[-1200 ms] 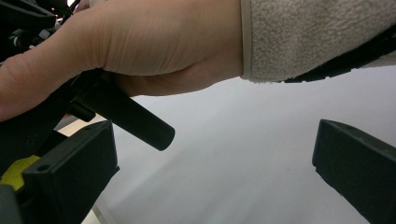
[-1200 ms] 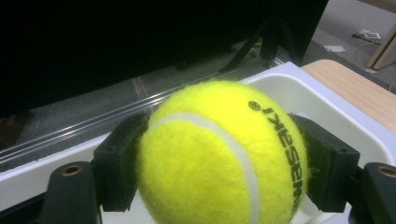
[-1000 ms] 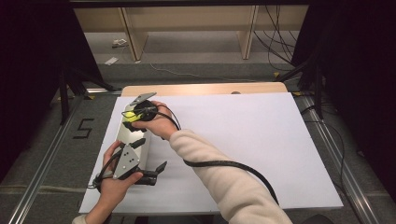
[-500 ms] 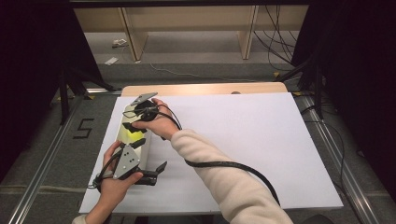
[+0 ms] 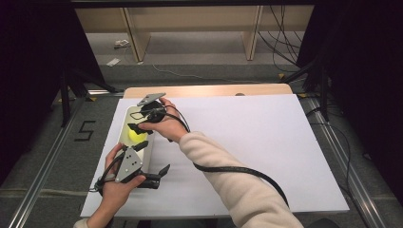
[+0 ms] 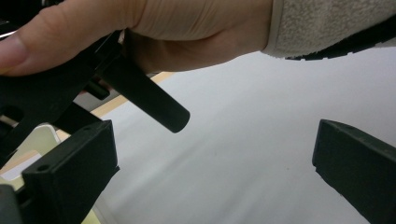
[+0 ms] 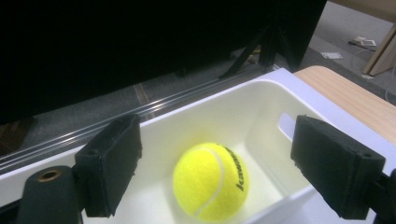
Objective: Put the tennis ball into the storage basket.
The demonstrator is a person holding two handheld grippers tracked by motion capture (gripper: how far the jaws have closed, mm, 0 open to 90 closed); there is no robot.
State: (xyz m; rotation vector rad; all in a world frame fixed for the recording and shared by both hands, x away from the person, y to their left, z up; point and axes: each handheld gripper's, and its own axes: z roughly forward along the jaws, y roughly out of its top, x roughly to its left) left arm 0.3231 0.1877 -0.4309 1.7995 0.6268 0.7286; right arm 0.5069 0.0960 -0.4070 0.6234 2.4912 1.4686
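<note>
tennis ball (image 7: 211, 181) in white bin (image 7: 261, 105), between (below) spread jaws

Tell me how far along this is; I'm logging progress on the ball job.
The tennis ball already lies in the white bin. The right gripper hovers over it, fingers open on either side, touching nothing. The left gripper rests open beside the bin. Probably only drawing the hands away remains.

A wooden table (image 5: 209, 90) is covered by a white sheet (image 5: 266, 142). Grey carpet (image 5: 47, 156), marked with a black numeral 5 (image 5: 85, 130), is seen around it. Pale wooden shelving (image 5: 190, 23) is set beyond, flanked by black curtains (image 5: 361, 71). Cables (image 5: 280, 40) are strewn on the floor.
</note>
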